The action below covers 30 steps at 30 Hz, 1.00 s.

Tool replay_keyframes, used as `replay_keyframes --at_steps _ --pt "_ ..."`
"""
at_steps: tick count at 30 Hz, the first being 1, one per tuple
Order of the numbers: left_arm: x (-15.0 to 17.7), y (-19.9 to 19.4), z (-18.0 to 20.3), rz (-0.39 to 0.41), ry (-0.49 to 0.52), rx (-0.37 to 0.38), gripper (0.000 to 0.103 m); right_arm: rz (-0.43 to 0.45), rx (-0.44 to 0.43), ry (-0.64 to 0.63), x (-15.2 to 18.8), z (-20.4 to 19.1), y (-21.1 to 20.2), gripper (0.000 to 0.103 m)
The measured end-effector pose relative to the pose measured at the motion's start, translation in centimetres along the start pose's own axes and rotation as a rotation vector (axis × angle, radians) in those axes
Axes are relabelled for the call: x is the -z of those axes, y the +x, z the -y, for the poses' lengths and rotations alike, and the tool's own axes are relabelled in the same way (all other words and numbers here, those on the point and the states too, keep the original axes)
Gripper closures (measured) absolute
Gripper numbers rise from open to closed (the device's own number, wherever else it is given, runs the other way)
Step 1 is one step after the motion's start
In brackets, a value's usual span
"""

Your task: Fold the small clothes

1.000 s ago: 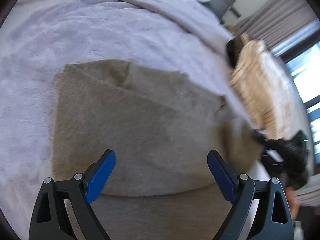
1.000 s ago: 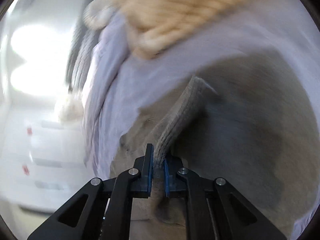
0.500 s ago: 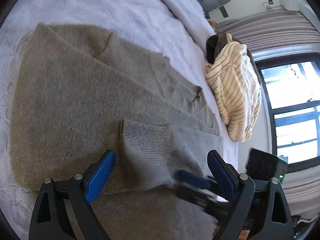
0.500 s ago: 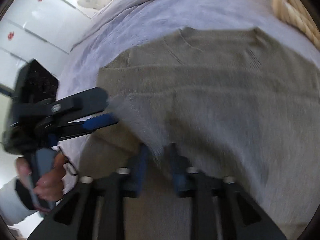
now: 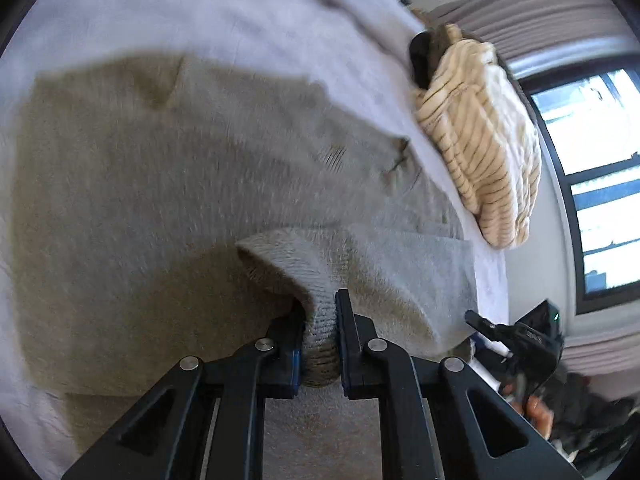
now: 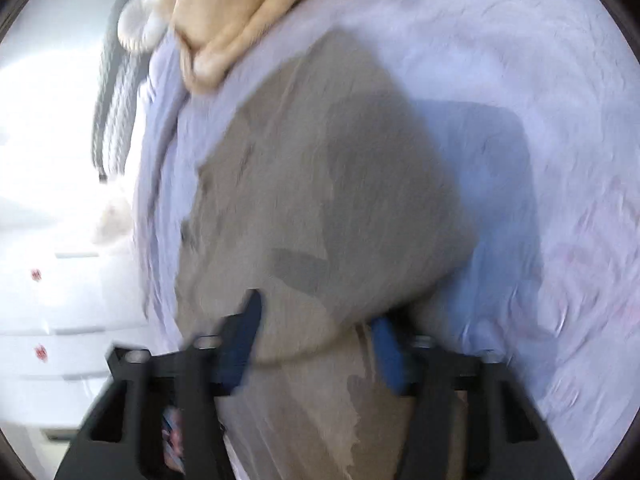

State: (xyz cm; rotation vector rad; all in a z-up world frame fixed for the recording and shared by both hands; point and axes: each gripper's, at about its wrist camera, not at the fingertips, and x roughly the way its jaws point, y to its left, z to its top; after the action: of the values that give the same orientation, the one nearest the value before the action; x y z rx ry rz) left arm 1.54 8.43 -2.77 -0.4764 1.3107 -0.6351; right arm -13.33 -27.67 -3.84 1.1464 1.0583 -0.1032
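Observation:
A beige knit sweater (image 5: 160, 184) lies spread on the lavender bed cover (image 5: 200, 12). My left gripper (image 5: 318, 312) is shut on the ribbed cuff (image 5: 296, 272) of its sleeve, which lies folded across the body. The right gripper (image 5: 516, 332) shows at the right edge of the left wrist view, off the sweater's edge. In the right wrist view the picture is blurred; my right gripper (image 6: 316, 332) is open, its blue pads apart over the sweater (image 6: 340, 184), holding nothing.
A cream striped garment (image 5: 484, 140) is heaped at the bed's far right edge, also at the top of the right wrist view (image 6: 240, 4). A window (image 5: 592, 184) and grey curtains lie beyond. White drawers (image 6: 60, 280) stand to the left.
My left gripper has closed on the sleeve cuff that the right gripper carried across. My right gripper has let go, opened and swung away to the sweater's edge.

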Motion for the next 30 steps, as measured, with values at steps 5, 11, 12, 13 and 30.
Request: replay_keyframes --at_steps 5,11,12,13,30 --pt "0.5 -1.2 -0.4 0.027 0.030 -0.042 0.088 0.015 0.036 -0.111 -1.0 -0.4 -1.7 0.096" --pt "1.9 -1.0 -3.6 0.000 -0.016 -0.147 0.088 -0.051 0.083 -0.109 -0.3 2.1 -0.9 0.096" --pt "2.1 -1.3 -3.5 -0.001 -0.002 -0.163 0.088 -0.053 0.092 -0.111 -0.3 1.9 -1.1 0.095" --pt "2.5 -1.5 -3.4 -0.006 0.017 -0.186 0.088 -0.054 0.108 -0.116 -0.2 1.8 -1.3 0.094" --pt "0.1 -2.6 1.8 0.074 0.160 -0.262 0.088 0.039 0.040 0.021 -6.7 4.6 -3.7 0.068"
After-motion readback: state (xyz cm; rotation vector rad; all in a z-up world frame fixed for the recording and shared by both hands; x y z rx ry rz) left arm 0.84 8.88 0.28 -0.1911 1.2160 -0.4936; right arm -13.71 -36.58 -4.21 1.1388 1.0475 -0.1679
